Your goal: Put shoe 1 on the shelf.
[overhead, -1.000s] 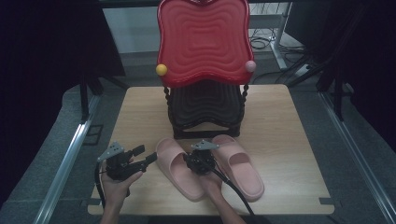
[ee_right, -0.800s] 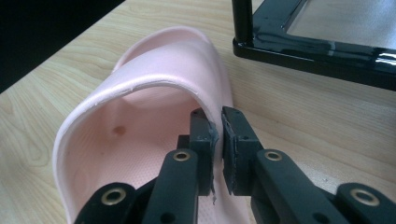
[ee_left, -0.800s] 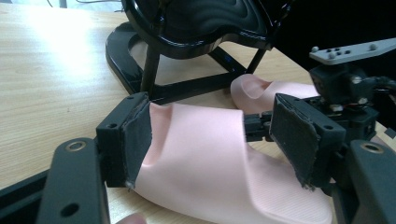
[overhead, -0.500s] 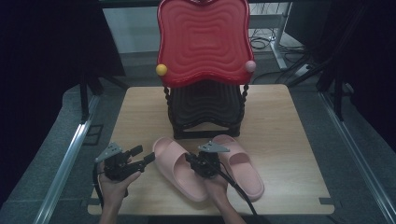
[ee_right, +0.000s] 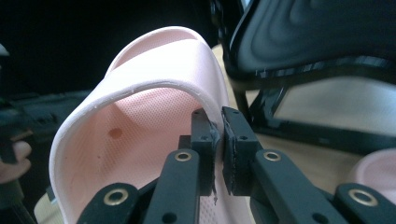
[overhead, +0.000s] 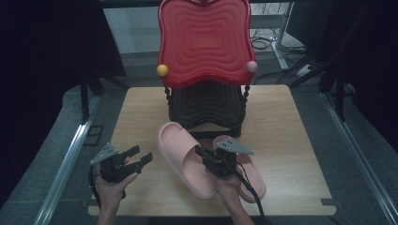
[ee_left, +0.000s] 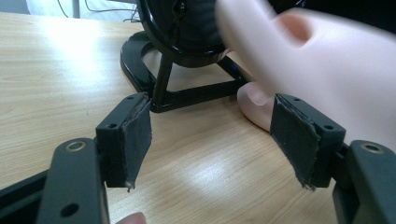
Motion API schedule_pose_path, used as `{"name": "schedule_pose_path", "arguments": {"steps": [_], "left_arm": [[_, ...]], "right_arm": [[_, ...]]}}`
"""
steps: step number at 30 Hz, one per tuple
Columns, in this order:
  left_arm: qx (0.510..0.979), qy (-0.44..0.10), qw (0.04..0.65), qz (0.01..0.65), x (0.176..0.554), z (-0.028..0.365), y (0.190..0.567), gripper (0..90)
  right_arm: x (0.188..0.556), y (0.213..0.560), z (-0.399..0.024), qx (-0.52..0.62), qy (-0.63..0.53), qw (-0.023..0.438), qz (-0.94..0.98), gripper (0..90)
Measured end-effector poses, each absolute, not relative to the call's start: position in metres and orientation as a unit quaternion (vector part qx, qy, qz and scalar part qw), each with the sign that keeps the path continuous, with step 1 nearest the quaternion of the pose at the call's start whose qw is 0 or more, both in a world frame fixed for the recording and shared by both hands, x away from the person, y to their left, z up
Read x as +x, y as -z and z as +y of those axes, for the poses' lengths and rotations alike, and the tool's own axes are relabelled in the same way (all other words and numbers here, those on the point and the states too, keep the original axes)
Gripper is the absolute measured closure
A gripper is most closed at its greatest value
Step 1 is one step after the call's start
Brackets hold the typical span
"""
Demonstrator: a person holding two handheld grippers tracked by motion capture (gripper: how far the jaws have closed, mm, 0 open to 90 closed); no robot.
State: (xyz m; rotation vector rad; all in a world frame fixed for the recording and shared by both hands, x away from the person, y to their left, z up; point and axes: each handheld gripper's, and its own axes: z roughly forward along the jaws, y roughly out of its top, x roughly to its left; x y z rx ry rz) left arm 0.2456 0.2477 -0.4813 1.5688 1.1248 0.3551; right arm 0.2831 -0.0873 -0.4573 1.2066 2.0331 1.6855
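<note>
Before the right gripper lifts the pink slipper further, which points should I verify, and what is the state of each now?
1. Right gripper shut on the left pink slipper's strap edge: ok.
2. Grip deep enough to hold: cannot tell; only the edge is pinched.
3. Left gripper open and holding nothing: ok.
4. Black shoe rack apart from the lifted slipper: ok, but close.
5. Second pink slipper flat on the wooden table: ok.

We see glare on the pale wooden table [ee_left: 56, 60] upper left, the pink rubber slipper [ee_left: 327, 60] motion-blurred, surroundings dark.
</note>
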Motion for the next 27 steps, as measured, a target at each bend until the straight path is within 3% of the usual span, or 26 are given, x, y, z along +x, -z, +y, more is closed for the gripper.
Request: {"name": "schedule_pose_path", "arguments": {"steps": [15,27], "left_arm": [[0.67,-0.155,0.552,0.471,0.246,0.241,0.485,29.4],[0.687,-0.163,0.533,0.466,0.248,0.231,0.488,29.3]], "right_arm": [[0.273,0.395,-0.104,0.38,-0.645,0.143,0.648,83.7],[0.29,0.346,-0.105,0.377,-0.661,0.165,0.628,83.7]]}}
